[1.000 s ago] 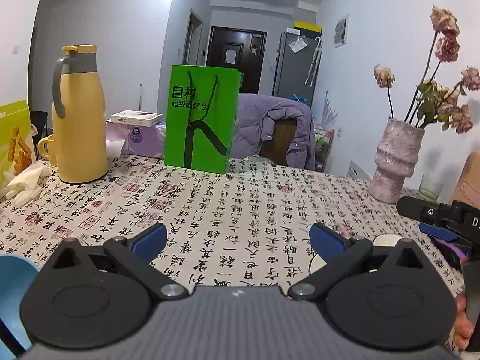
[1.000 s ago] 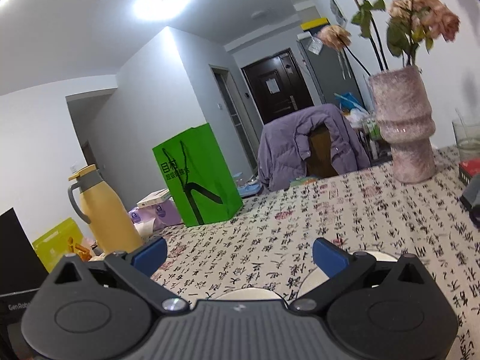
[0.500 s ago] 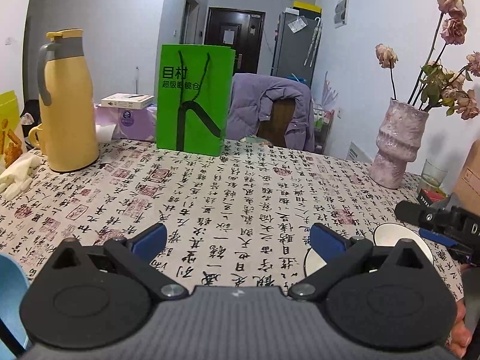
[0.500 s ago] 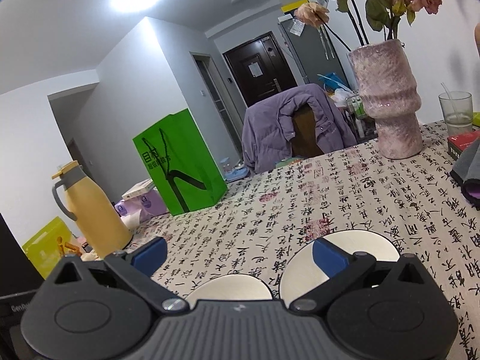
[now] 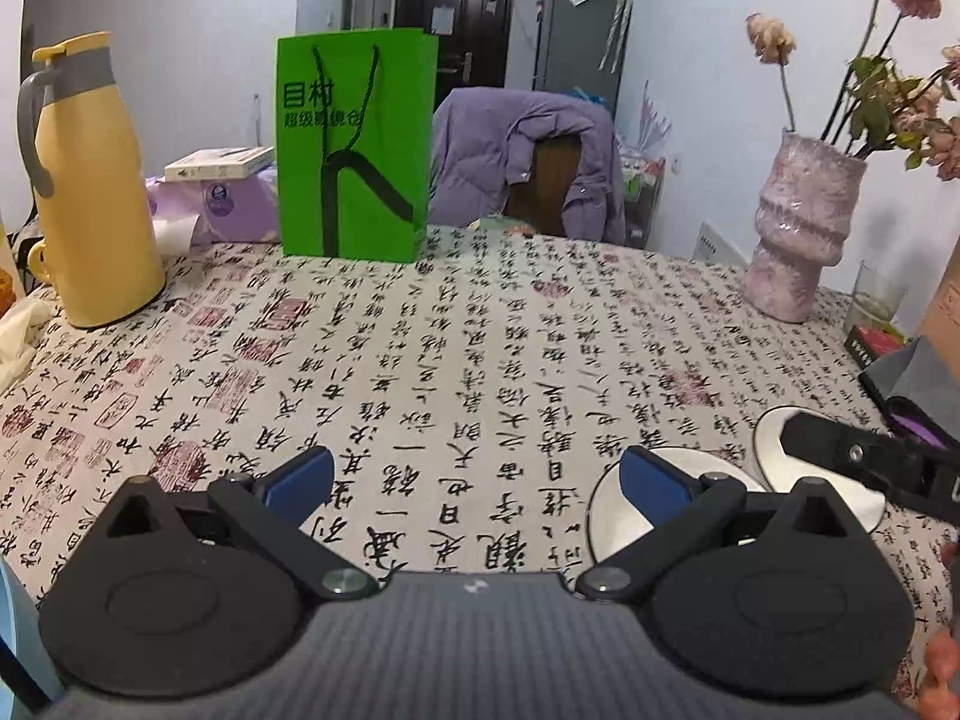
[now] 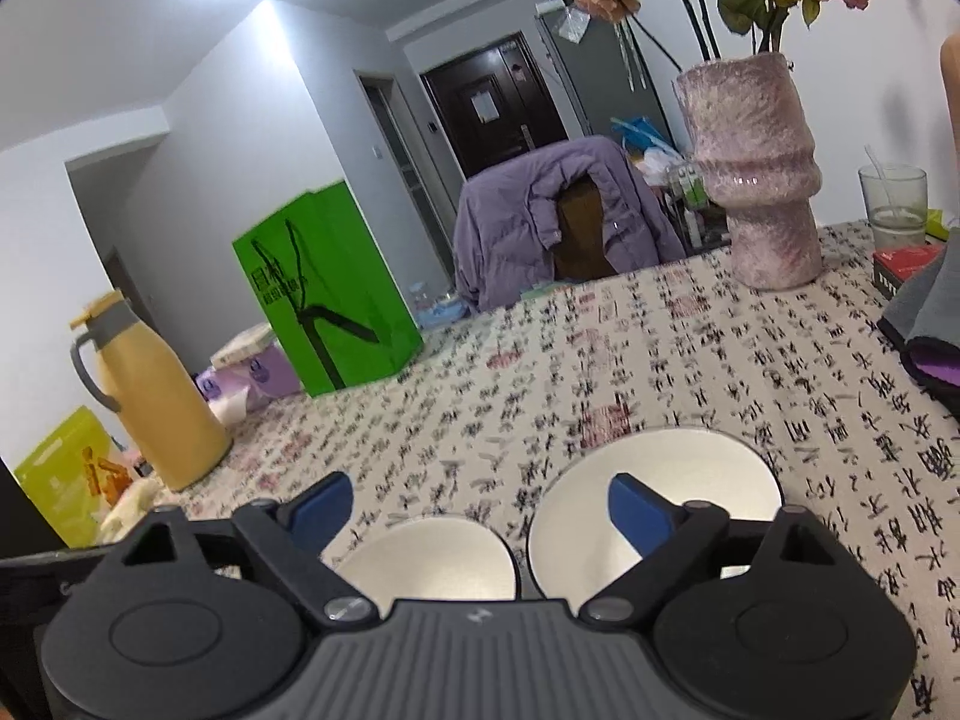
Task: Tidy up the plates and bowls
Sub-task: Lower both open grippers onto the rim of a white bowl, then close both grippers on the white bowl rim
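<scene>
Both jaws spread wide, the right hand-held gripper [image 6: 474, 507] hovers right over two white bowls [image 6: 654, 495] side by side on the table [image 6: 690, 360], the left hand-held gripper [image 5: 477, 483] alongside, empty.

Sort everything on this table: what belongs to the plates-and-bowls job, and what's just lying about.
For the job:
- larger round white dish
- smaller round white dish

Lying about:
- tall yellow thermos jug
- green paper shopping bag
- pink textured vase of dried roses
- clear drinking glass
</scene>
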